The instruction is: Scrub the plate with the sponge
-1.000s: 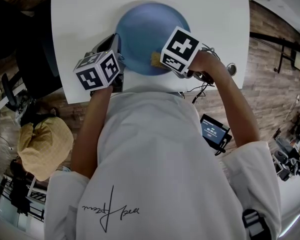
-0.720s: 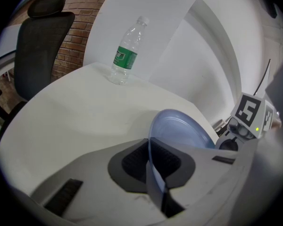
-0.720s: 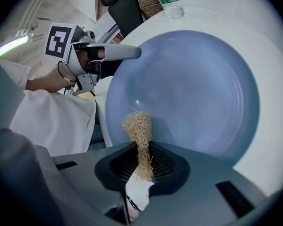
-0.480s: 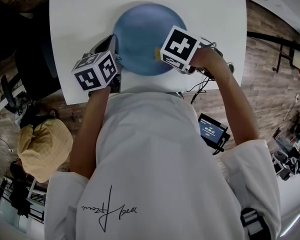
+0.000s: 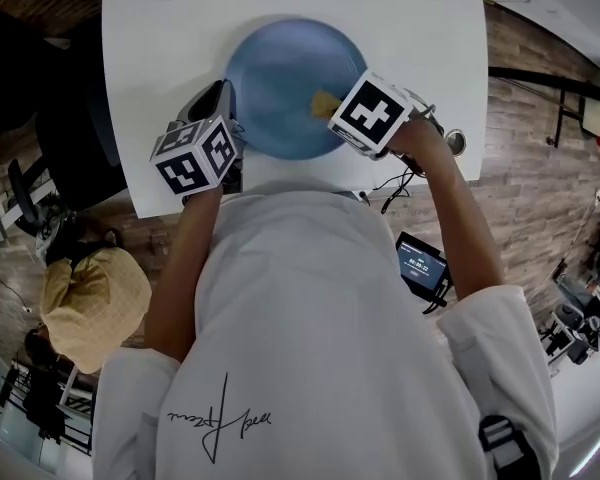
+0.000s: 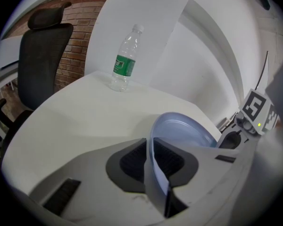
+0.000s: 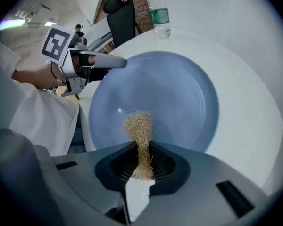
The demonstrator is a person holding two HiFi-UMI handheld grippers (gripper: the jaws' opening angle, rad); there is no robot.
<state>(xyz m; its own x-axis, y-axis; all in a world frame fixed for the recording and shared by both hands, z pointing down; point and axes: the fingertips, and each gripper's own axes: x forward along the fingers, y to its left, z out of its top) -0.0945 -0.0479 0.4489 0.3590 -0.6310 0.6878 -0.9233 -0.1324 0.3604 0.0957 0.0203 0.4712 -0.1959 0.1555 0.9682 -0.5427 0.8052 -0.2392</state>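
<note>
The clear plastic bottle [image 6: 125, 62] at the far left of the white bench [image 5: 420, 28] wears a green label, but its print is too small to read. It has a white cap, and I cannot tell whether anything is in it. A looping script [image 5: 220, 423] runs across the back of the person's white shirt [image 5: 310, 318] and cannot be read. The cubes on both grippers carry black-and-white square markers and no letters. A small device with a lit blue screen [image 5: 423, 265] hangs low on the right, its figures too small to make out.

The blue plate [image 5: 280, 88] lies on the near middle of the bench with nothing in it but the sponge tip. The left gripper [image 6: 150, 154] is at the plate's left rim. Its jaws have just been opening, and the rim stands between them with the pads loose on either side. The right gripper [image 7: 142, 161] has its jaws pinching a tan, fibrous sponge [image 7: 139, 126], whose free end is over the near right part of the plate.

A black chair [image 6: 42, 55] stands beyond the bench on the left.
</note>
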